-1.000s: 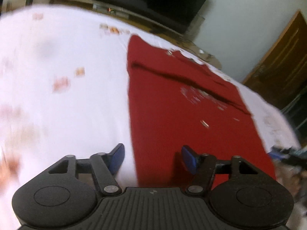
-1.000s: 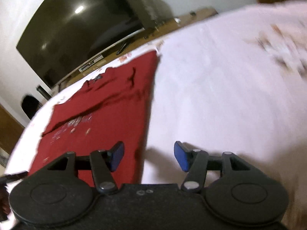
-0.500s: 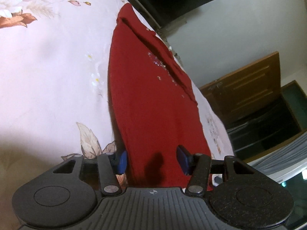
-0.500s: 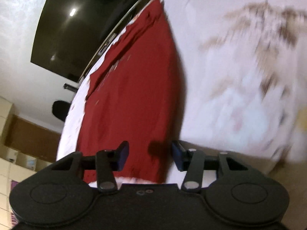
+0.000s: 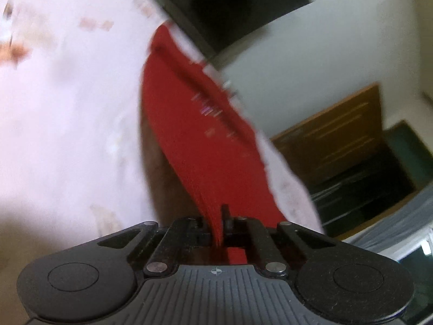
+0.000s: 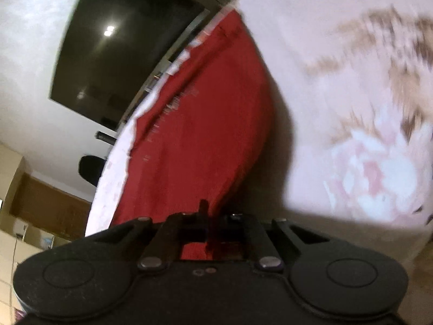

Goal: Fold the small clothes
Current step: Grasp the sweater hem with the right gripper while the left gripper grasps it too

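Left gripper (image 5: pixel 217 223) jaws pinched tight on the red garment (image 5: pixel 200 135); right gripper (image 6: pixel 209 216) jaws clamped on its hem too, cloth stretching ahead over the floral bedsheet (image 6: pixel 338 94).

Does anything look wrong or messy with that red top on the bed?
Nothing stands out. The red top lies mostly flat on the flowered sheet, its near edge pinched by the left gripper and right gripper. Blur hides fine detail.
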Available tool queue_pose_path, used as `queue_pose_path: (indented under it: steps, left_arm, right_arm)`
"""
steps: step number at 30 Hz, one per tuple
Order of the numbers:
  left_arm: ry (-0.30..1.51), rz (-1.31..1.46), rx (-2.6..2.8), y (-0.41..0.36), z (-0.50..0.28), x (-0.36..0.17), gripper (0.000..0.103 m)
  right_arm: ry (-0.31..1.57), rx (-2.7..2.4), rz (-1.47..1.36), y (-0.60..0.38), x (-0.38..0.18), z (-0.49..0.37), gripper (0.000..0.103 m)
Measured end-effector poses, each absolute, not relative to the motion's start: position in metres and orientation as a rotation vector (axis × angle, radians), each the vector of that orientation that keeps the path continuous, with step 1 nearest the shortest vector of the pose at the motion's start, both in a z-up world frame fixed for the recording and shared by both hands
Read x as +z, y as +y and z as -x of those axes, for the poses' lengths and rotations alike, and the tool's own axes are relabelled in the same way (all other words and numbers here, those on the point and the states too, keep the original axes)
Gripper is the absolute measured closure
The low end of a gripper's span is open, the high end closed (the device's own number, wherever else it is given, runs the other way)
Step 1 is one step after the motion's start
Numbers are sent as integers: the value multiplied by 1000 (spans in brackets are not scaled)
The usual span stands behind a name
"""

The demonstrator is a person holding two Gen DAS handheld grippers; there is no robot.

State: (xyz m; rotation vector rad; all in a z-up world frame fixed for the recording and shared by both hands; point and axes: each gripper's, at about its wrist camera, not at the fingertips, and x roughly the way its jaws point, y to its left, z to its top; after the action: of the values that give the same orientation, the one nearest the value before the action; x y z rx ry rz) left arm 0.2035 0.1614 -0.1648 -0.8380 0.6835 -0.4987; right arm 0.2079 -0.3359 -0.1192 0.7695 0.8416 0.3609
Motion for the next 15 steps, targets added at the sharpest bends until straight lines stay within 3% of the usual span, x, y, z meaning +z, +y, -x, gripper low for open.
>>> queue_pose_path:
  steps: [6, 9, 15]
  left_arm:
    - [778, 785, -422, 165, -205, -192, 100]
    - [765, 798, -415, 165, -206, -190, 100]
    - [709, 815, -419, 173, -189, -182, 100]
  right_arm:
    - [843, 350, -649, -337, -122, -196, 98]
    - [880, 314, -672, -338, -143, -202, 98]
    - [837, 316, -629, -335, -129, -203, 98]
